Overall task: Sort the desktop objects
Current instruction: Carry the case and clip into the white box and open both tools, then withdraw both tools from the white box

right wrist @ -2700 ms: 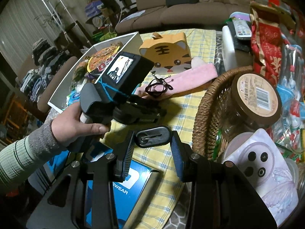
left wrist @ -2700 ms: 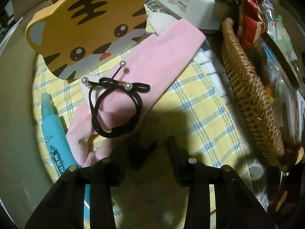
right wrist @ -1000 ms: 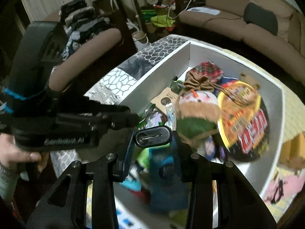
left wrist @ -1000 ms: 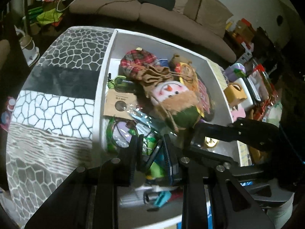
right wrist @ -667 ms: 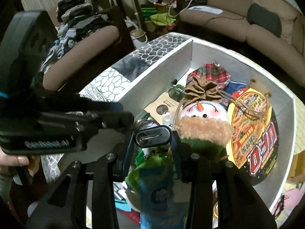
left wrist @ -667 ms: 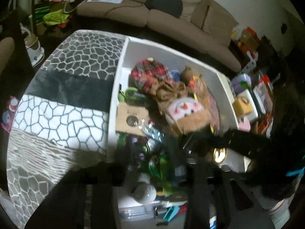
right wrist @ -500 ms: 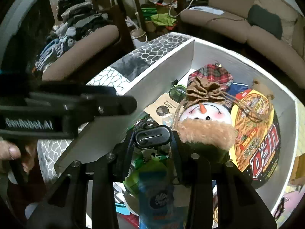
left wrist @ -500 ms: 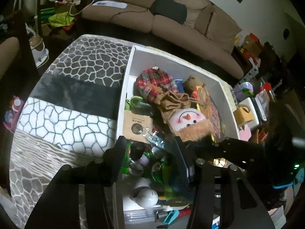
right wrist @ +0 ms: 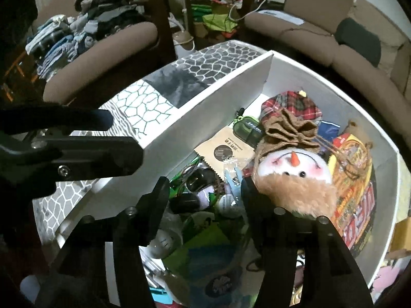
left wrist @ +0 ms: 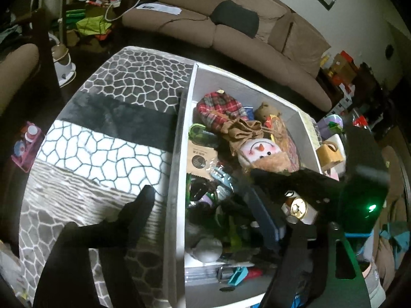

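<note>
My left gripper (left wrist: 215, 215) and right gripper (right wrist: 205, 200) hover spread wide and empty above the white box (right wrist: 205, 97). Its snowman doll (right wrist: 292, 177), mid-box, looks soft, light; I'd probably pinch its hat.

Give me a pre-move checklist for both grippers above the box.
1. Right gripper empty: ok, jaws wide open, nothing between them.
2. Left gripper empty: ok, open, though one finger is blurred.
3. Left gripper fully over the white box: not ok, one finger hangs over the patterned cloth outside the wall.
4. Gap between the two grippers: cannot tell, they look close.
5. Snowman doll free of the right gripper: cannot tell, it sits right beside one finger.
</note>
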The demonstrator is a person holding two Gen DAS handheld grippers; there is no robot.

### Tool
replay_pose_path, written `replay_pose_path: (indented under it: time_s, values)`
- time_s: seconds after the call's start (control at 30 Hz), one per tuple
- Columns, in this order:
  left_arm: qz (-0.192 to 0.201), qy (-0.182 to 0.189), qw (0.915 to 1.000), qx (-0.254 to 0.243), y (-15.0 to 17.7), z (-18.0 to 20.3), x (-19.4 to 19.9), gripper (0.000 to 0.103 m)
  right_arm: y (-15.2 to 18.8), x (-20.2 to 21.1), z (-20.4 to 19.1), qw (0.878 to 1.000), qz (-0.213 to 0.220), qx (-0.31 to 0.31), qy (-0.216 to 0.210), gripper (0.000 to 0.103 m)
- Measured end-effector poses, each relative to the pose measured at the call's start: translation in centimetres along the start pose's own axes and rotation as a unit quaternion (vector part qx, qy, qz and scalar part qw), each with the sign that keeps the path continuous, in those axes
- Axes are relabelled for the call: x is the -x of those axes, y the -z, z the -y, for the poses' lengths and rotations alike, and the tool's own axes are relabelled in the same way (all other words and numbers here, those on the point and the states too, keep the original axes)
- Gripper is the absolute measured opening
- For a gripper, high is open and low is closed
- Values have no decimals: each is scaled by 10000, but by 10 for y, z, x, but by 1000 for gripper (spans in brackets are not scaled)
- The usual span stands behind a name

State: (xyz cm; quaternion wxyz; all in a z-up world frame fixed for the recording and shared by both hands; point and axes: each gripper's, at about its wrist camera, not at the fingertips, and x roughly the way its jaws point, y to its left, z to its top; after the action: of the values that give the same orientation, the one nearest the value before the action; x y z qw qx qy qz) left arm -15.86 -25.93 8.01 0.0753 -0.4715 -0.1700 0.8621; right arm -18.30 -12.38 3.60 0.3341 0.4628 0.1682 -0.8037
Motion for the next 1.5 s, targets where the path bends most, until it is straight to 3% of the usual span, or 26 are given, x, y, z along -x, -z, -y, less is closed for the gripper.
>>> replay_pose_path:
  time_s: [0.07, 0.13, 0.27, 0.3, 1.0, 1.5]
  values:
    - [11, 9, 10000, 21, 3, 1, 3, 87, 3, 10, 3, 10000, 54, -48, -1, 59]
    - [-1, 77, 10000, 53, 6, 3, 6, 95, 6, 23, 8, 9998, 96, -148, -39, 66]
    - [14, 79, 9999, -129, 15, 19, 14, 103, 20, 55, 18, 9991, 279, -301, -80, 101]
    - [31, 21, 9998, -197, 18, 25, 16, 103, 22, 59, 19, 9990, 276, -333, -106, 103]
    - [187, -346, 9953, -880, 90, 114, 55, 103, 125, 181, 63, 9910, 580, -1155, 341, 103]
    - [79, -181, 9893, -1443, 124, 193, 52, 103, 193, 235, 107, 9797, 760, -1758, 596, 103]
